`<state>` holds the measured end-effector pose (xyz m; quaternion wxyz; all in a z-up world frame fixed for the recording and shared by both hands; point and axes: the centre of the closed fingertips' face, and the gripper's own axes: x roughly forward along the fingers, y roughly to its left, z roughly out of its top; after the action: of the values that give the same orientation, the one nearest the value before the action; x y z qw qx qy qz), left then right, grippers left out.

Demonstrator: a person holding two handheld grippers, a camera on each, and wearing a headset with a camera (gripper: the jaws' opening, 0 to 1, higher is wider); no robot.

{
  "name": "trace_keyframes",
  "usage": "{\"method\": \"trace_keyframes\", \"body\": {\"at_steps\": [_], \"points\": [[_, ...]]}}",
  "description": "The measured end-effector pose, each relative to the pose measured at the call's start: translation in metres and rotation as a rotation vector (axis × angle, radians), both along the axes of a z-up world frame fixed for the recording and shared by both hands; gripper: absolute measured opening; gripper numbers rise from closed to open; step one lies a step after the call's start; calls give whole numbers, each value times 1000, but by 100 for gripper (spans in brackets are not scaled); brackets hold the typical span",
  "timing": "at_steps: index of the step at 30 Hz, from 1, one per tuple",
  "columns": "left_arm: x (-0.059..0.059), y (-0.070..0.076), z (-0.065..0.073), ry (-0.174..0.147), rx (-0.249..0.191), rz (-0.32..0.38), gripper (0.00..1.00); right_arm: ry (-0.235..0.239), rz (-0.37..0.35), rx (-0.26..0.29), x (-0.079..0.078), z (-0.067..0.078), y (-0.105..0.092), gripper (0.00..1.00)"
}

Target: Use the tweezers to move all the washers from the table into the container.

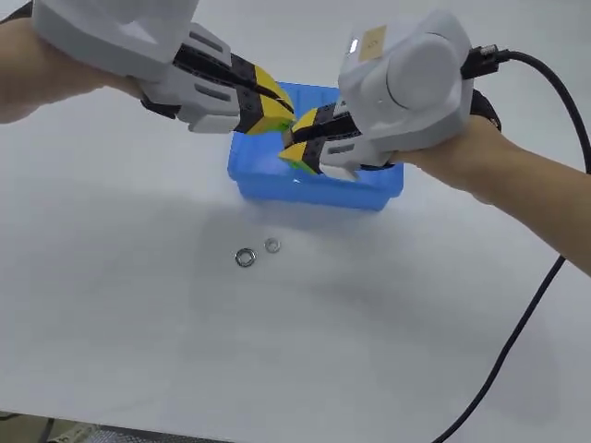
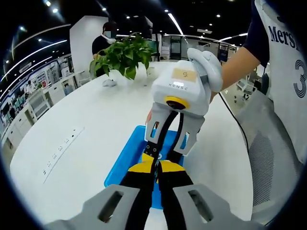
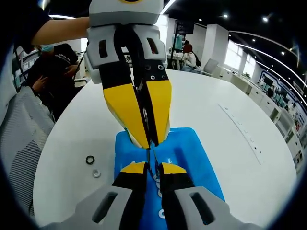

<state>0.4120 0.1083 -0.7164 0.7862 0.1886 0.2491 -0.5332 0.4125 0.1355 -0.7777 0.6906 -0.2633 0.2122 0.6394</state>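
Note:
Two washers lie on the white table, a darker one [image 1: 245,257] and a lighter one [image 1: 271,245], in front of the blue container [image 1: 314,196]. In the right gripper view the same pair [image 3: 89,159] [image 3: 96,173] lies left of the container [image 3: 192,158], and small washers [image 3: 160,193] rest inside it. Both grippers meet tip to tip above the container. My right gripper [image 3: 153,168] is shut on thin metal tweezers [image 3: 153,155]. My left gripper [image 1: 286,111] comes in from the left with its yellow jaws closed on the tweezers' other end.
A black cable [image 1: 526,314] trails from the right gripper across the table's right side. The table's front edge [image 1: 185,432] runs along the bottom of the head view. A potted plant [image 2: 125,56] stands far back, with people beyond.

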Motion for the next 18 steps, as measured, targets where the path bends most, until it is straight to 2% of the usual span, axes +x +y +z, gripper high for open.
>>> {"method": "trace_keyframes", "body": {"at_steps": [9, 12, 14, 16, 18], "points": [[-1, 0, 8, -20, -2, 0, 6, -7, -8, 10, -1, 9, -2, 12], [-2, -1, 14, -29, -4, 0, 6, -16, -10, 16, -1, 10, -2, 12], [-4, -1, 19, -39, -3, -2, 6, -45, -6, 24, -1, 15, -2, 12], [-6, -2, 24, -42, -4, -7, 6, -40, -4, 28, 1, 16, -1, 12], [-9, -3, 31, -53, -7, -12, 6, -49, -2, 38, -2, 24, -2, 12]]}}
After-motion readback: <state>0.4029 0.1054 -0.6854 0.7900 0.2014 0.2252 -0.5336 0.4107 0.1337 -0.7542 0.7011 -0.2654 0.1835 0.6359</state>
